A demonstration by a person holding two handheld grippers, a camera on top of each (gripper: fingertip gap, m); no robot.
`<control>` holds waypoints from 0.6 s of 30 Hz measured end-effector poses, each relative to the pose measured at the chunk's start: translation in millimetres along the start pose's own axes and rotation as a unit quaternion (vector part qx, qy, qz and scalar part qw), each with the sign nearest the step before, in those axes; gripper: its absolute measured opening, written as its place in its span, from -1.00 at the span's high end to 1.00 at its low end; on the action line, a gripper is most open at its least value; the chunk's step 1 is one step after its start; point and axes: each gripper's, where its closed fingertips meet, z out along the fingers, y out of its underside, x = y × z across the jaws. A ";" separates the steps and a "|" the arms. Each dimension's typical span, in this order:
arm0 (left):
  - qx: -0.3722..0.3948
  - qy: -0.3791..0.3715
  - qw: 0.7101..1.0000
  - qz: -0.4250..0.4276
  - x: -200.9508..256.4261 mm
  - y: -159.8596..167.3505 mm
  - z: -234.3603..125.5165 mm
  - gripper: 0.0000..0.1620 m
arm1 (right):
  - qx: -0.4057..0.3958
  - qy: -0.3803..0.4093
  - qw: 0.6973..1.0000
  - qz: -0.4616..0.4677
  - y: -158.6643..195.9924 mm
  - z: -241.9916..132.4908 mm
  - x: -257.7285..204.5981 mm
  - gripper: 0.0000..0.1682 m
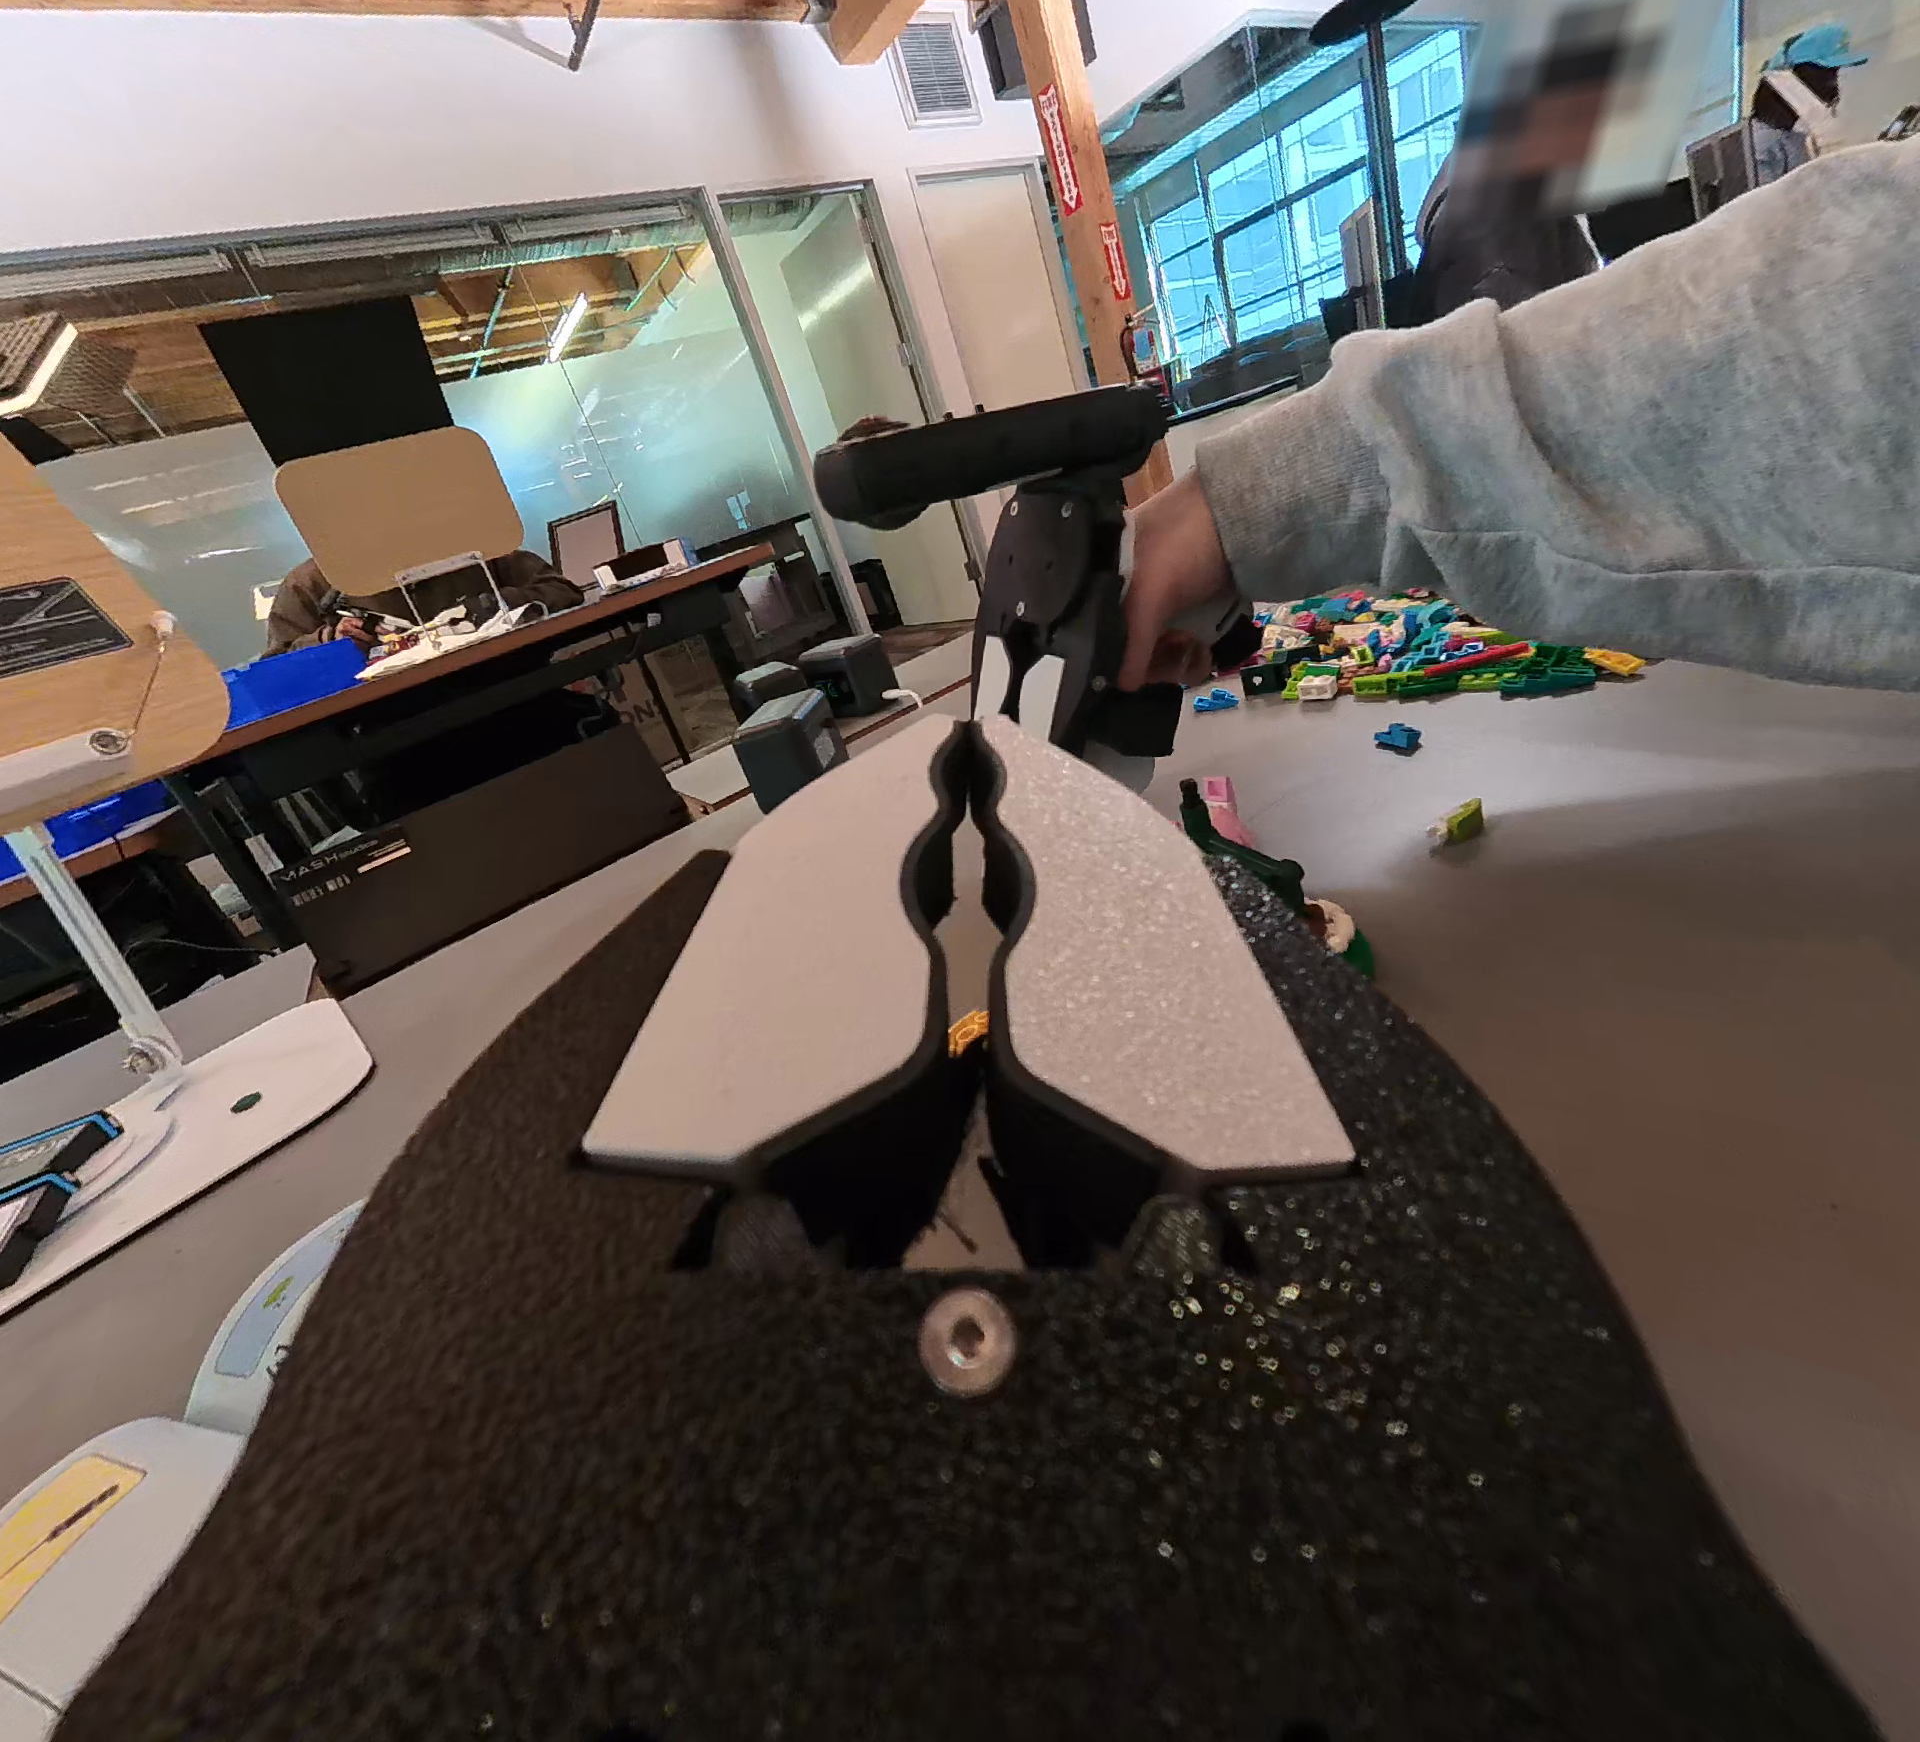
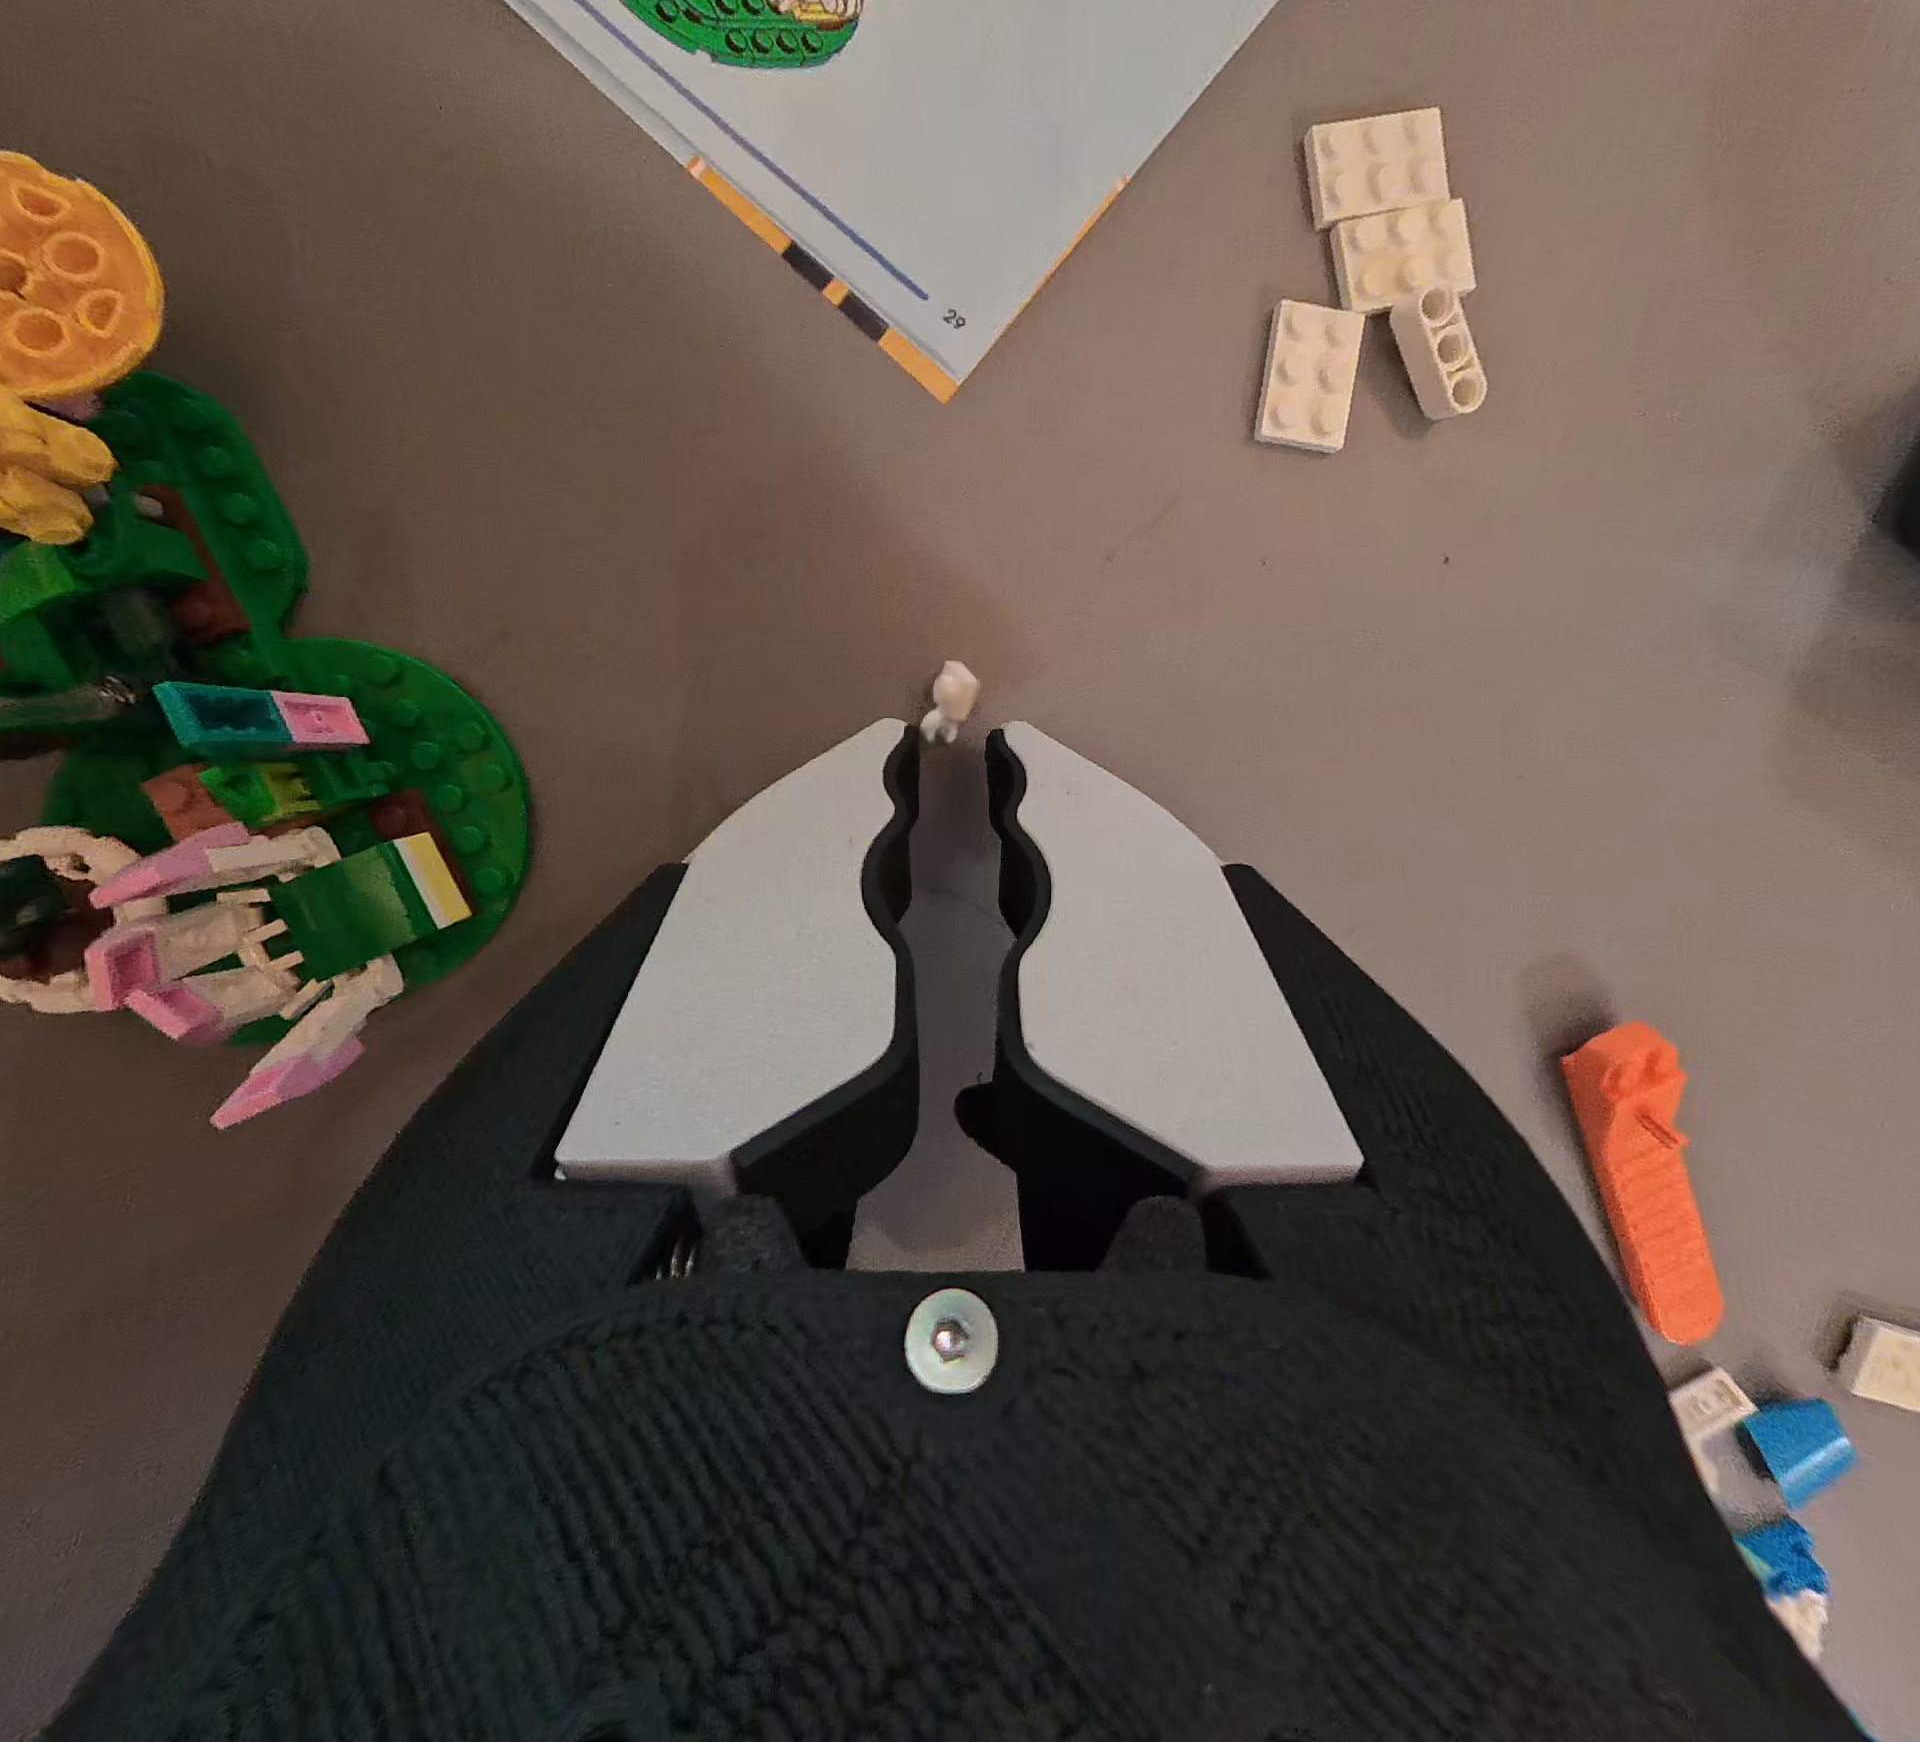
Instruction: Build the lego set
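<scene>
In the right wrist view, my right gripper (image 2: 951, 738) points down at the grey table with its jaws a little apart. A tiny white piece (image 2: 954, 700) lies on the table just past the tips, next to the left fingertip (image 2: 902, 742). The partly built set (image 2: 281, 757), with green plates, a yellow flower and pink and white petals, sits to the left. In the left wrist view, my left gripper (image 1: 971, 738) is shut and shows nothing held. The right gripper (image 1: 1049, 653), held by a hand in a grey sleeve, is just beyond it. Part of the build (image 1: 1247, 866) peeks out to its right.
An open instruction booklet (image 2: 935, 82) lies ahead of the right gripper. White bricks (image 2: 1371, 258), an orange brick separator (image 2: 1642, 1183) and blue pieces (image 2: 1797, 1453) lie to its right. A pile of loose bricks (image 1: 1423, 643) is on the far table. A white lamp base (image 1: 208, 1100) stands at the left. Tip to tip, the grippers are about 20 cm apart. About 15 cm separates my right fingertips from the orange brick separator (image 2: 1642, 1183).
</scene>
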 end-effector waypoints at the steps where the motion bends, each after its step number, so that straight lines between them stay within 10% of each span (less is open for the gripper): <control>1: -0.001 0.000 1.000 0.000 0.3 0.3 0.1 1.00 | -0.004 -0.001 1.000 0.003 0.7 0.8 0.5 0.87; 18: -0.011 0.004 1.000 -0.006 1.9 4.0 2.2 1.00 | 0.023 -0.021 0.999 0.041 -13.8 2.6 1.5 0.89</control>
